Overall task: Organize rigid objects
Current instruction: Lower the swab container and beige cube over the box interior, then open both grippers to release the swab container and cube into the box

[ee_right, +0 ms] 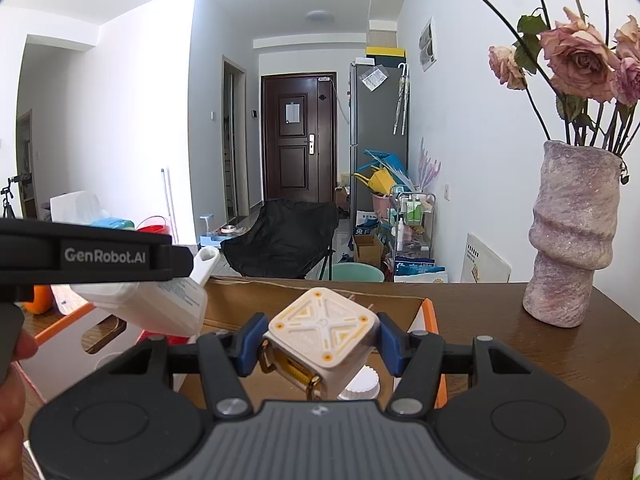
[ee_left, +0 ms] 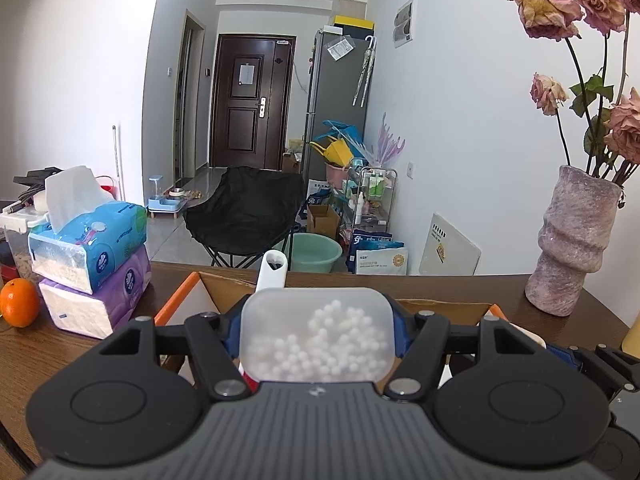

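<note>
Cotton-swab box [ee_left: 316,336], a frosted plastic tub with rounded corners and white swab heads showing through its wall, sits clamped between the blue pads of the left gripper [ee_left: 318,338], held above the open cardboard box [ee_left: 440,306] with orange flap edges on the near part of the wooden table [ee_left: 460,284]. A white flip spout [ee_left: 272,272] sticks up at its far end. It looks light and stiff, but the smooth walls could slip or bow under a hard squeeze, so the short sides where the pads now press seem the sound place to hold.

To its right, the right gripper [ee_right: 320,346] is closed on a cream-and-yellow cube [ee_right: 320,340] with metal clasps, pinched corner-wise and tilted over the same cardboard box. It seems rigid and somewhat heavier; a hold on flat faces would probably resist twisting better than this one. A white ribbed cap [ee_right: 362,384] lies in the box below it.

Tissue packs [ee_left: 92,256] and an orange [ee_left: 18,302] stand at the left, a mauve vase [ee_left: 568,240] of dried roses at the right. Both items look best lowered gently rather than dropped.
</note>
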Tool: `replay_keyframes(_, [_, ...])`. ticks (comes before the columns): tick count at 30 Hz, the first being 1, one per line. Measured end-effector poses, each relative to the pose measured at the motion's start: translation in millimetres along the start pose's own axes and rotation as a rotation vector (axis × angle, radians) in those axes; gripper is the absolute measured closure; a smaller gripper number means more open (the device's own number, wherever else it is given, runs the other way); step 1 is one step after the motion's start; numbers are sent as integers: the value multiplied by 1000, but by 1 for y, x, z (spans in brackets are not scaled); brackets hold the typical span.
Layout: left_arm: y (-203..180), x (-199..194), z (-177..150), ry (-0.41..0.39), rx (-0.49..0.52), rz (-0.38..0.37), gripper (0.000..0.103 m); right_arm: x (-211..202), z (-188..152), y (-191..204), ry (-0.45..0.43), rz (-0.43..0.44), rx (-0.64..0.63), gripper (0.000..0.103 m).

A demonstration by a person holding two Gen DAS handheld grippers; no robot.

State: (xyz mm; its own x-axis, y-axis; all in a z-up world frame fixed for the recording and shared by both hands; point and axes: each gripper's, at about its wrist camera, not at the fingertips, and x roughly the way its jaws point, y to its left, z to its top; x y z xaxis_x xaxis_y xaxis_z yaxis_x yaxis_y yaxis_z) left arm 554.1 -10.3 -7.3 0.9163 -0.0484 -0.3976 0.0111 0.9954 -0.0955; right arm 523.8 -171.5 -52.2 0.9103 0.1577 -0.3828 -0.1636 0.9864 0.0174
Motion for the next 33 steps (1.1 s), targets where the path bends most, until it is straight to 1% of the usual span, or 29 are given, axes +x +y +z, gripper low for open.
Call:
replay_keyframes(8, [1,16,0,14,15,15,36,14,1,2,18,3,-19,46])
replay_keyframes(13, [4,21,-1,38,15,3,36,19,1,1,39,8,-18,46])
replay_keyframes(14, [5,22,-1,47,10,2,34,19,1,1,48,9,-14,46])
replay_keyframes(15, [6,22,-1,53,8,0,27,20,1,0,63,14,-11,46])
replay_keyframes(16, [7,21,-1,52,4,0,22,21,1,-1,79,18,-5,46])
replay_keyframes(17, [8,20,-1,43,4,7,14,20,2,-2,81,16,1,45])
replay_keyframes(18, [9,19,0,36,6,17,3,19,2,-3,74,7,3,41])
replay_keyframes(19, [10,17,0,28,5,26,0,18,3,-4,72,-5,5,27])
replay_keyframes(20, [11,16,1,23,1,34,0,17,4,-5,66,-14,10,12])
replay_keyframes(22, [14,16,2,32,-8,36,0,14,5,-8,42,-33,15,3])
replay_keyframes(25, [17,18,2,42,-16,51,0,15,6,-12,41,-51,20,0])
replay_keyframes(33, [17,19,2,46,-16,71,0,17,5,-11,55,-53,10,0])
